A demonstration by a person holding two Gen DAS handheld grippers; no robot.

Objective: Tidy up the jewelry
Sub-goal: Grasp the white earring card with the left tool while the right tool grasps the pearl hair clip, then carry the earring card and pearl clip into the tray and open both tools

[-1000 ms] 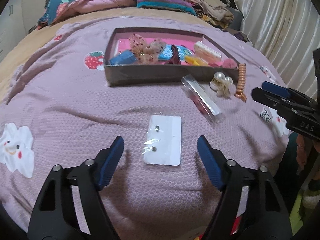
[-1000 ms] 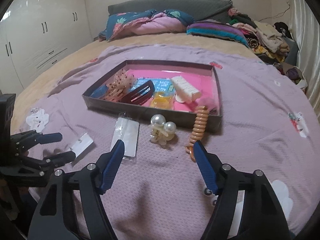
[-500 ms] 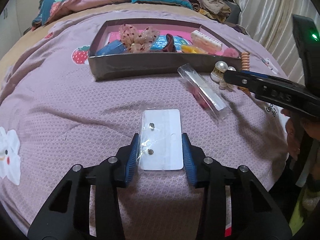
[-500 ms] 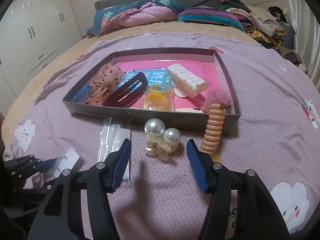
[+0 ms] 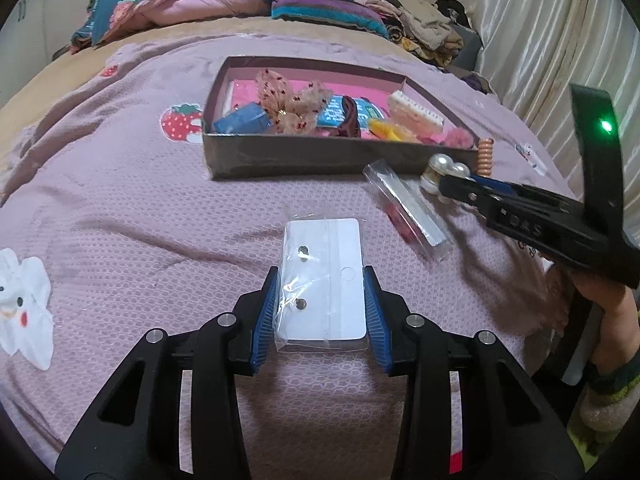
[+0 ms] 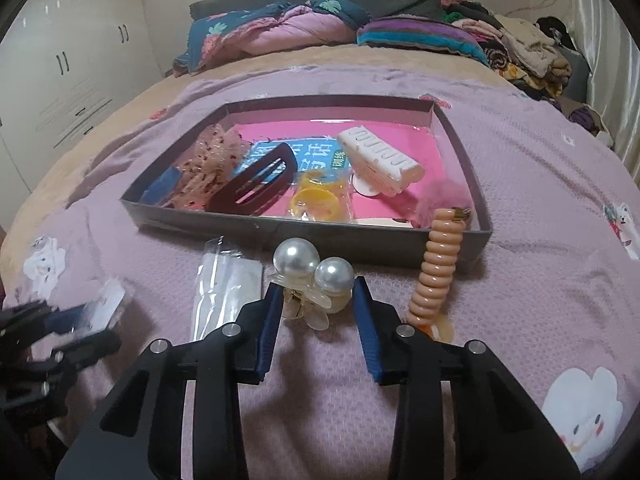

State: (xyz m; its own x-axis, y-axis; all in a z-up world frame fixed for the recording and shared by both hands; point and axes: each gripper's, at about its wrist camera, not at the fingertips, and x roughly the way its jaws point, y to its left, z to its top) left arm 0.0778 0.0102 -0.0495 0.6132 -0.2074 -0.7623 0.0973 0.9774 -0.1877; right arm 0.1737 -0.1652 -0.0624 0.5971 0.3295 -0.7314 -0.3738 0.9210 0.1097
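My left gripper (image 5: 320, 304) is shut on a white earring card in a clear bag (image 5: 322, 280), lifted slightly off the purple bedspread. My right gripper (image 6: 316, 304) is closed around a pearl hair claw (image 6: 312, 280) that rests on the bedspread, its pads touching both sides. A grey box with a pink floor (image 6: 304, 228) lies just beyond and holds a lace bow, a dark clip, a yellow item, a white claw clip and a pink puff. A peach spiral hair tie (image 6: 438, 268) leans against the box wall. A clear packet (image 6: 226, 292) lies left of the claw.
Folded quilts and piles of clothes (image 6: 360, 28) lie at the head of the bed. White wardrobes (image 6: 60, 68) stand at the left, a curtain (image 5: 560, 40) at the right. The bedspread has cartoon patches (image 6: 584, 412). The right gripper's body (image 5: 552, 224) reaches in from the right.
My left gripper closed on the earring card and raised it a little. My right gripper advanced to the pearl hair claw and closed around it.
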